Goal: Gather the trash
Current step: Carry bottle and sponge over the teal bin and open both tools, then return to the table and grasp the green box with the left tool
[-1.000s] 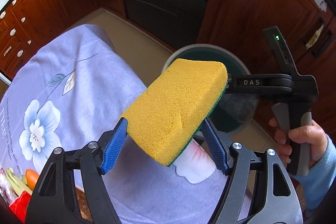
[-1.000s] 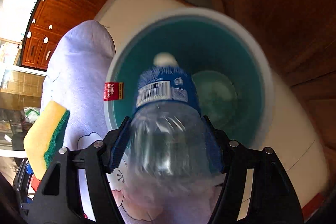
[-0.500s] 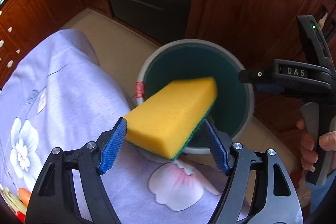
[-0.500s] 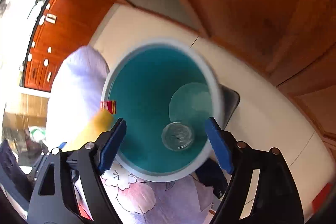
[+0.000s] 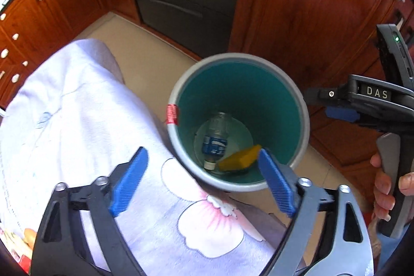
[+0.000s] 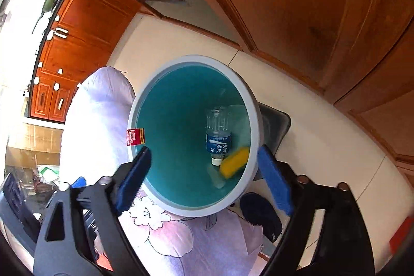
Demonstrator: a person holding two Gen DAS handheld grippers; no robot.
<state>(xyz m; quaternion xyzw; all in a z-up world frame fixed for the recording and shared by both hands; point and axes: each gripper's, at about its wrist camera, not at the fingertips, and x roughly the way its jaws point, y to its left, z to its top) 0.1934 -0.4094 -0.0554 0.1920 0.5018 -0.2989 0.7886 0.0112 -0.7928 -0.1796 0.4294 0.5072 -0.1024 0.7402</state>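
A: Both sets of jaws are spreading wider, nothing between them: left gripper [image 5: 201, 183], right gripper [image 6: 204, 179].

B: The yellow sponge [image 5: 239, 158] is lying inside the teal bin [image 5: 297, 100], beside the clear blue-labelled bottle [image 5: 215, 140].

The left gripper [image 5: 203, 179] is showing a black frame with triangular cut-outs, silver screw heads at its joints and ribbed blue pads [image 5: 128, 183] on its fingers. The right gripper [image 6: 201, 180] is wearing the same black frame, screws and blue pads [image 6: 275, 184]. Seen from the left wrist camera, its body is carrying white "DAS" lettering, a small green light and a grey grip. The person's hand [image 5: 386, 194] is ending in a light blue sleeve [image 5: 388, 250].
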